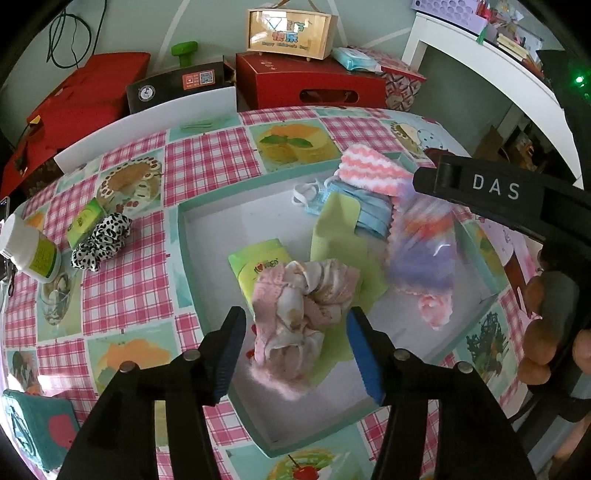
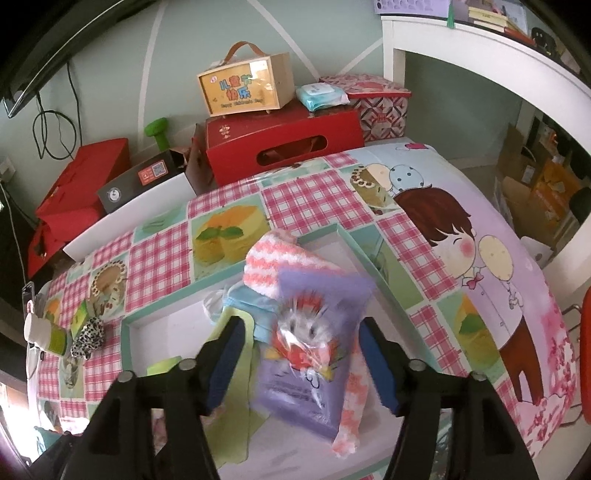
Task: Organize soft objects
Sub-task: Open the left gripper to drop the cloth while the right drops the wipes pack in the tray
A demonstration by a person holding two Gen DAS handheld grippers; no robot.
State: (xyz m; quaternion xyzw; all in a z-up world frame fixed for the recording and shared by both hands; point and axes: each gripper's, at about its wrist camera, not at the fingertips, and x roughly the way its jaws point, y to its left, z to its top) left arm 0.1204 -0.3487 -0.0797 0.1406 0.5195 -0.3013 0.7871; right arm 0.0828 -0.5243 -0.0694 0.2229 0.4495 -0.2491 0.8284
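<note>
A shallow teal-rimmed box [image 1: 192, 258] lies on the table and holds soft things. My left gripper [image 1: 295, 350] is open above a crumpled pink and cream scrunchie [image 1: 303, 295], which lies on a green cloth [image 1: 336, 236] and a green packet [image 1: 255, 262]. My right gripper [image 2: 301, 363] is open over a blurred purple plastic bag [image 2: 317, 350] in the box; its body shows in the left wrist view [image 1: 495, 195]. A pink-and-white striped cloth [image 1: 369, 170] and blue face masks [image 1: 369, 214] lie at the box's far side. A leopard-print scrunchie [image 1: 101, 240] lies outside the box, on the left.
A white bottle [image 1: 31, 251] and a small green box [image 1: 83, 221] lie beside the leopard scrunchie. A teal pouch [image 1: 37, 424] sits at the near left edge. Red boxes [image 1: 310, 81], a wooden case [image 1: 291, 31] and a white shelf [image 2: 480, 48] stand behind the table.
</note>
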